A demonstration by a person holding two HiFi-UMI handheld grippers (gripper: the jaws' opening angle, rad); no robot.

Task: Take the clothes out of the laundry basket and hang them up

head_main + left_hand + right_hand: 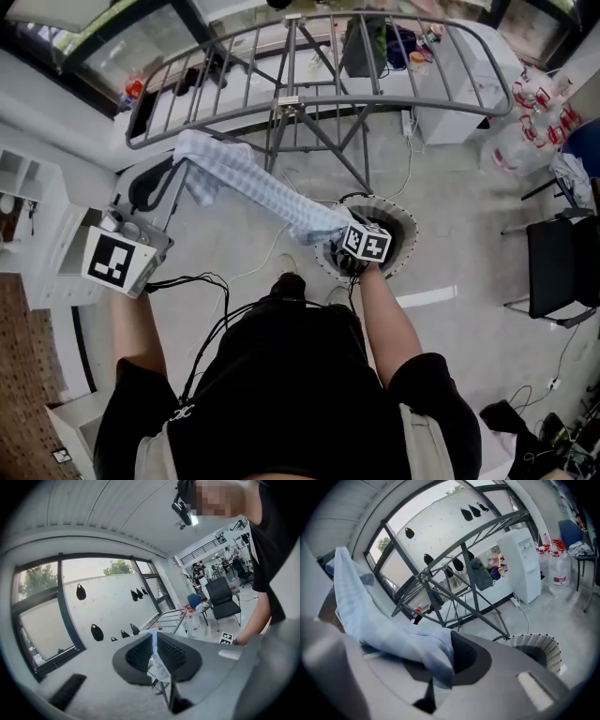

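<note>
**dryrack_dave:** Left tongs (pixel 153 652) are clamped on a thin fold of the pale blue checked cloth (pixel 253 187), and the right tongs (pixel 440 665) are pinched down on its other end. It's strung between the two, lifted clear of the laundry basket (pixel 401 217) on the floor, with the left end up by the near rail of the grey drying rack (pixel 309 70).

**sockless:** So is that picking or hanging?

**dryrack_dave:** I'd call it the carry-over. It's out of the basket but not on a bar yet. Next move probably means raising both ends above that near rail, keeping it spread, and draping it across before either grip lets go.

**sockless:** Anything left in the basket?

**dryrack_dave:** Can't tell. The right tongs sit over most of the opening and the rest is dark. I also can't make out what garment it is, since the lower end is all bunched up.
</note>
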